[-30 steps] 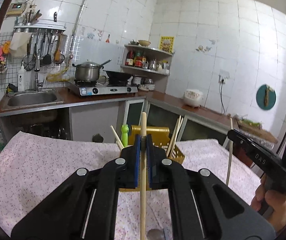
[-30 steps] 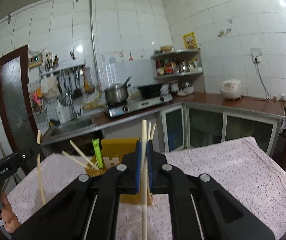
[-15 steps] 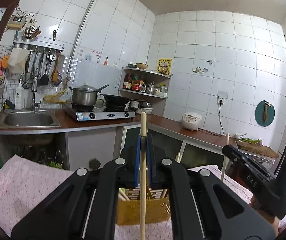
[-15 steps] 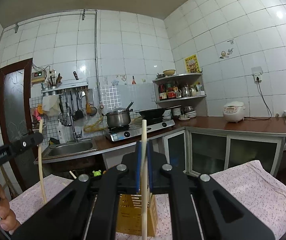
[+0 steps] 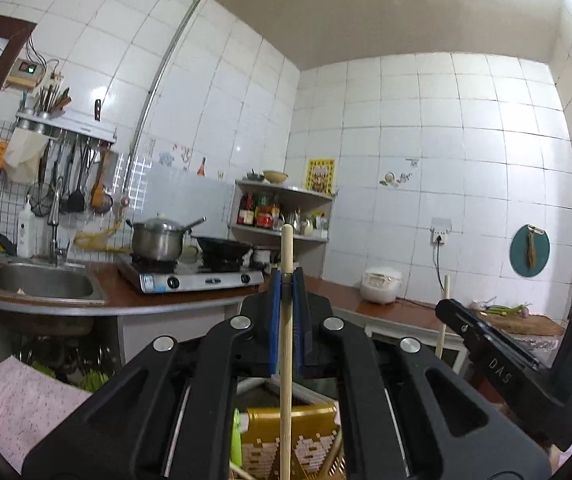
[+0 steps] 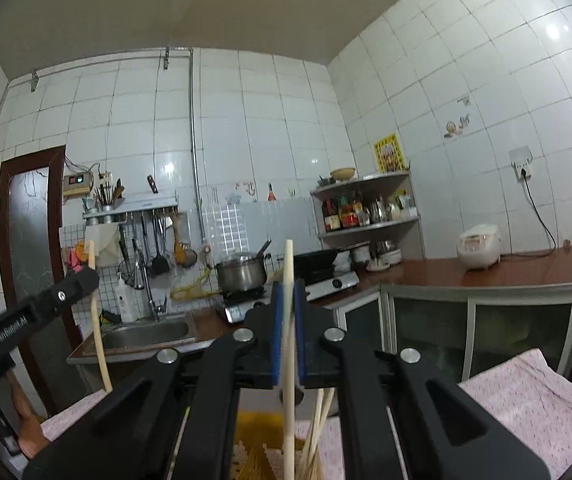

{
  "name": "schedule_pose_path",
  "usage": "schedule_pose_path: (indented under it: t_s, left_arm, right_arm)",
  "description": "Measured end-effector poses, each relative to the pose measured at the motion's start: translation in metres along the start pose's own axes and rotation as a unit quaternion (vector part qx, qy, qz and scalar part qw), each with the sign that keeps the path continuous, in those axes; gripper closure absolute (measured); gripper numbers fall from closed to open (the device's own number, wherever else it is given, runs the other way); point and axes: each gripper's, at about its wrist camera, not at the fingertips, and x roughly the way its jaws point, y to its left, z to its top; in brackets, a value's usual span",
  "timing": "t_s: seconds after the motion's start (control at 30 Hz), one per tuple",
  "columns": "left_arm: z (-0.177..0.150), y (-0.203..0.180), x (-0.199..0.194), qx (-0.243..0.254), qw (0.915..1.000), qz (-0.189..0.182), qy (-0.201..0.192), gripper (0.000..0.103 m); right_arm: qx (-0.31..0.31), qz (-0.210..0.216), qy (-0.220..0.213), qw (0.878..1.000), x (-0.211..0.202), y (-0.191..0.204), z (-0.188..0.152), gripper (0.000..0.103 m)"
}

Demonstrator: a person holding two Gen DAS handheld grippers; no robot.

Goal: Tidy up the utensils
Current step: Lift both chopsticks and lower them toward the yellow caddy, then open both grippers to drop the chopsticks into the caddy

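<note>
My left gripper (image 5: 286, 280) is shut on a wooden chopstick (image 5: 286, 360) held upright, its lower end over the yellow slotted utensil holder (image 5: 298, 440). My right gripper (image 6: 288, 292) is shut on another wooden chopstick (image 6: 288, 380), upright above the same holder (image 6: 253, 452), which has other chopsticks (image 6: 318, 420) standing in it. The right gripper also shows at the right of the left wrist view (image 5: 444, 308), and the left gripper at the left of the right wrist view (image 6: 89, 276). A green utensil (image 5: 236, 440) stands at the holder's left.
The holder stands on a table with a pink flowered cloth (image 6: 526, 400). Behind are a sink (image 5: 41, 284), a gas stove with a pot (image 5: 157, 240) and wok, a corner shelf of bottles (image 5: 281, 212), a rice cooker (image 5: 380, 284) and hanging utensils on the wall.
Both grippers have tilted upward and moved closer over the holder, each keeping its chopstick. The holder has dropped to the bottom edge of both views.
</note>
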Motion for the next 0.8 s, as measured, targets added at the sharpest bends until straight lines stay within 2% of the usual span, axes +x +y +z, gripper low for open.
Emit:
schedule_pose_path:
  t_s: [0.33,0.6,0.8]
  left_arm:
    - [-0.012,0.002,0.045,0.018,0.9997,0.007,-0.016,0.098]
    - [-0.047,0.014,0.066,0.011,0.9997,0.008,0.019,0.098]
    - [-0.069,0.02,0.069,0.012,0.9992,0.005,0.038,0.098]
  right_arm:
    - [0.0,-0.005,-0.014,1.0,0.041,0.003,-0.007,0.097]
    - [-0.012,-0.01,0.006,1.0,0.054,0.0,-0.038,0.097]
    - [-0.019,0.004,0.027,0.999,0.06,-0.001,-0.059,0.097]
